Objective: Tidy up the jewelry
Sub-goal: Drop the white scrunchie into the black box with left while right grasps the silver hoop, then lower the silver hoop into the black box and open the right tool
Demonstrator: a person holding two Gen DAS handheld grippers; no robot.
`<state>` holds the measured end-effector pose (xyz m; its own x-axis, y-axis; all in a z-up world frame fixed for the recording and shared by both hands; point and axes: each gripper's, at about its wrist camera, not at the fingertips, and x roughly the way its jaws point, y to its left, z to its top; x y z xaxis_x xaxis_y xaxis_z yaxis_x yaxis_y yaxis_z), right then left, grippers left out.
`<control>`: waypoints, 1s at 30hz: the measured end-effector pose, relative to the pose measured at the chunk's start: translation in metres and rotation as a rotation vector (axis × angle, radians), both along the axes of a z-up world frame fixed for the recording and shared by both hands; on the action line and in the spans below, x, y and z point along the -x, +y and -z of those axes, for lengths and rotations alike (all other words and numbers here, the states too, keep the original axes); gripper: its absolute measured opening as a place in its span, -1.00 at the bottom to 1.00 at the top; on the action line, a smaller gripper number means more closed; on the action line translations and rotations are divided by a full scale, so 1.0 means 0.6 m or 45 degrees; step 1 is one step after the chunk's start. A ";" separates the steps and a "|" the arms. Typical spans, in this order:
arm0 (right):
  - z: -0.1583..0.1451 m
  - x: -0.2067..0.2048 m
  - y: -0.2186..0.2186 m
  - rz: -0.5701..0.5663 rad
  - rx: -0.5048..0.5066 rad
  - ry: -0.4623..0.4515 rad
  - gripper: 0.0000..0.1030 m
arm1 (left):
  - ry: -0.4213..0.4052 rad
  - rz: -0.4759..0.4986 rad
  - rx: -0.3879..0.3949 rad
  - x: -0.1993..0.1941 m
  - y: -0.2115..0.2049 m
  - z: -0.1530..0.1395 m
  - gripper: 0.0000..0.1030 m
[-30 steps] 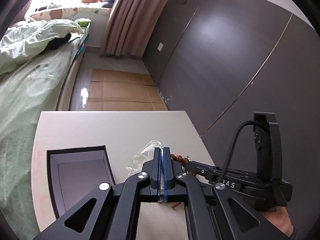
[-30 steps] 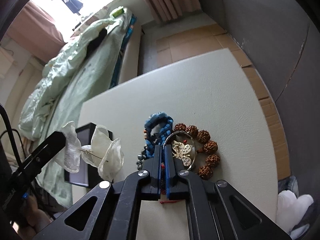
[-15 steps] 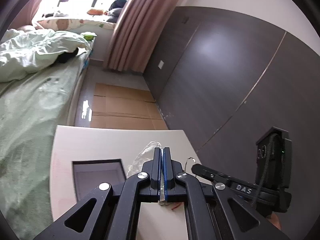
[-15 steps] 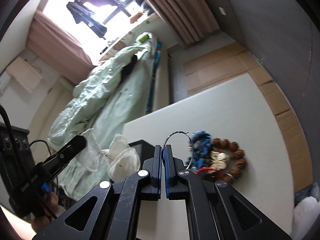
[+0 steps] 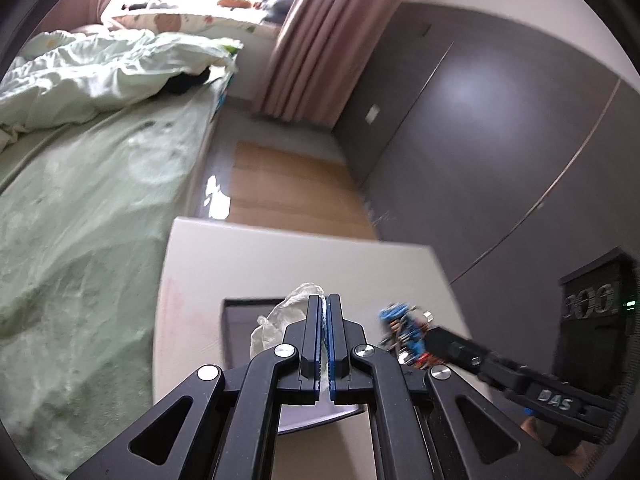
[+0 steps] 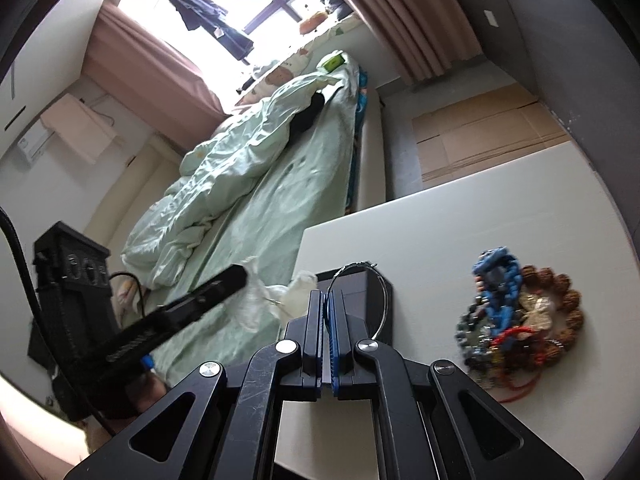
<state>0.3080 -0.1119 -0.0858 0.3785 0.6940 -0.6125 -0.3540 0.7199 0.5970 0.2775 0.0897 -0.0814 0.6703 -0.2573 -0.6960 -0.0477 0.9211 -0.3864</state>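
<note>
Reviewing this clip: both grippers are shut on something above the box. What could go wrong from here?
1. The right gripper pinches the thin silver bangle only at its edge; it could swing or slip before reaching the black box.
2. The left gripper holds a limp clear bag over the box, possibly blocking the drop.

Left wrist view: sits just behind the left gripper point(image 5: 324, 304), whose arms fill the lower frame, looking forward and down over the table point(image 5: 280, 264); bed point(image 5: 80, 184) on the left, dark wall point(image 5: 500, 140) on the right. Right gripper point(image 5: 436, 334) enters from lower right. Right wrist view: same mount behind its own gripper point(image 6: 327, 300), rolled, so the bed point(image 6: 280, 184) runs diagonally up to the window point(image 6: 240, 4) at the top. Left gripper point(image 6: 236, 274) enters from the left. Both close to the table point(image 6: 460, 240). Shared: table, box point(image 5: 244, 336) point(image 6: 370, 284), bead pile point(image 5: 404, 328) point(image 6: 520, 312), bed, curtain point(image 5: 316, 36) point(image 6: 400, 12).
</note>
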 end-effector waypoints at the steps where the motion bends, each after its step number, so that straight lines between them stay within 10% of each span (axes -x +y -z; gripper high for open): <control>1: 0.002 0.000 0.005 -0.006 0.002 0.002 -0.93 | 0.055 0.001 -0.003 -0.006 0.004 0.008 -0.93; 5: 0.013 -0.002 0.021 -0.019 0.001 0.025 -0.93 | 0.131 -0.019 0.047 -0.005 0.022 0.026 -0.79; 7: 0.017 -0.003 0.029 -0.023 -0.004 0.039 -0.93 | 0.121 -0.041 0.075 0.001 0.033 0.027 -0.01; 10: 0.023 -0.004 0.042 -0.033 -0.005 0.053 -0.93 | 0.041 -0.089 0.102 0.017 0.046 0.013 0.62; 24: 0.048 -0.017 0.108 -0.110 0.094 0.085 -0.88 | 0.048 -0.212 0.079 0.045 0.093 0.027 0.73; 28: 0.038 -0.011 0.083 -0.056 0.116 0.044 0.31 | 0.035 -0.237 0.027 0.050 0.085 0.022 0.75; 30: 0.027 -0.006 0.061 -0.013 0.121 0.016 0.34 | 0.020 -0.241 0.013 0.052 0.079 0.017 0.81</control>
<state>0.3118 -0.0755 -0.1021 0.3639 0.6364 -0.6801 -0.3545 0.7699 0.5307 0.2465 0.1369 -0.0918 0.6963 -0.1349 -0.7050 -0.2256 0.8913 -0.3933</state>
